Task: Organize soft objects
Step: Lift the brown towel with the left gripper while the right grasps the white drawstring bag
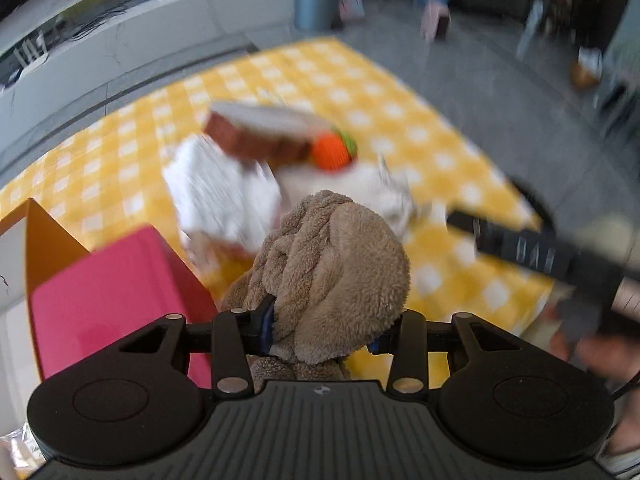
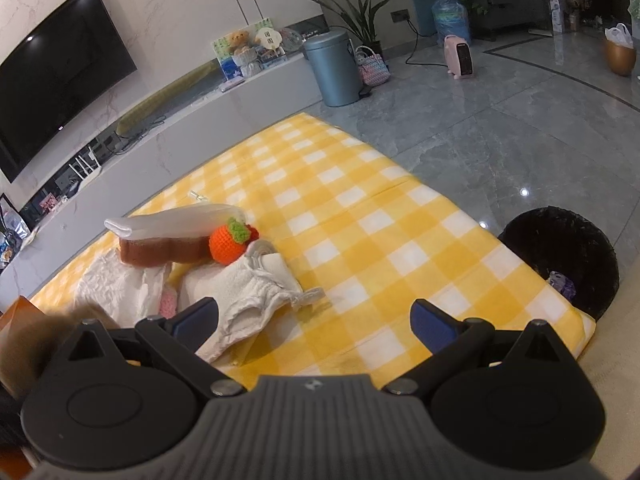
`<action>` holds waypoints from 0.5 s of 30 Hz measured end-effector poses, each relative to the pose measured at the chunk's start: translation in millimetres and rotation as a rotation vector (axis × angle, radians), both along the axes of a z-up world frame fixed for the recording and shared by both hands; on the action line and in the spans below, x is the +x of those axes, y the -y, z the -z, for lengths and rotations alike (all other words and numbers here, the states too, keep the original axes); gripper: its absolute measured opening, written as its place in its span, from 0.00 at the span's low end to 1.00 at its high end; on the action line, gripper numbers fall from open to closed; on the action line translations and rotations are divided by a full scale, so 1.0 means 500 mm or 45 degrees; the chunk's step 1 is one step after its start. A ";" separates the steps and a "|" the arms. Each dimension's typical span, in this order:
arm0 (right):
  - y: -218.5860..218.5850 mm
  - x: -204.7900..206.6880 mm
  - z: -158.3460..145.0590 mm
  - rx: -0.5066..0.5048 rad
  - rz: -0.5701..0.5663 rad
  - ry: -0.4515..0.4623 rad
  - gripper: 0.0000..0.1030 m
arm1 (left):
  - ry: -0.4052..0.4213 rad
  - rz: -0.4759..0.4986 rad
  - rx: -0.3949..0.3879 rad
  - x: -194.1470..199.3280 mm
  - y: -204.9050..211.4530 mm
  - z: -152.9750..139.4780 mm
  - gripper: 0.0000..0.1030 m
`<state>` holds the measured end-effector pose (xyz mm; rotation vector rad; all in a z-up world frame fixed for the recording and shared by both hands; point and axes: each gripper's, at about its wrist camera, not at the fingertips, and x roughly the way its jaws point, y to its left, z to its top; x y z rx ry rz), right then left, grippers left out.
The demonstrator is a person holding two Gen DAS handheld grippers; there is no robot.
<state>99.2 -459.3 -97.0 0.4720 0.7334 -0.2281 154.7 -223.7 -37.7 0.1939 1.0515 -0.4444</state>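
Two grippers are seen: the left gripper (image 1: pixel 324 330) is clamped on a brown fleece cloth (image 1: pixel 340 264); the right gripper (image 2: pixel 316 322) is spread wide, a white cloth (image 2: pixel 244 300) lying just beyond its left finger.

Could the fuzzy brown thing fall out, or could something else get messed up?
Maybe. The left gripper pinches only the lower edge of the fluffy tan plush cloth, and most of it bulges beyond the fingers, so it might slip out on the way. The left view is blurred, which suggests fast motion that could shake it loose. The open pink box sits very close beside it, so the cloth or gripper might bump its wall.
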 end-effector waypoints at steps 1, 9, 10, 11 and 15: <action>-0.001 0.002 0.000 -0.015 0.001 -0.005 0.97 | 0.007 -0.004 -0.027 0.013 -0.008 -0.003 0.46; -0.079 0.075 0.007 -0.218 -0.198 -0.005 0.97 | 0.023 -0.061 -0.234 0.079 -0.060 0.047 0.45; -0.089 0.086 0.012 -0.214 -0.247 -0.009 0.97 | 0.055 -0.047 -0.244 0.078 -0.066 0.049 0.45; -0.094 0.096 0.019 -0.195 -0.281 -0.025 0.97 | 0.079 -0.030 -0.250 0.077 -0.068 0.051 0.45; -0.067 0.123 0.059 -0.021 -0.200 -0.141 0.97 | 0.123 0.002 -0.277 0.080 -0.081 0.050 0.45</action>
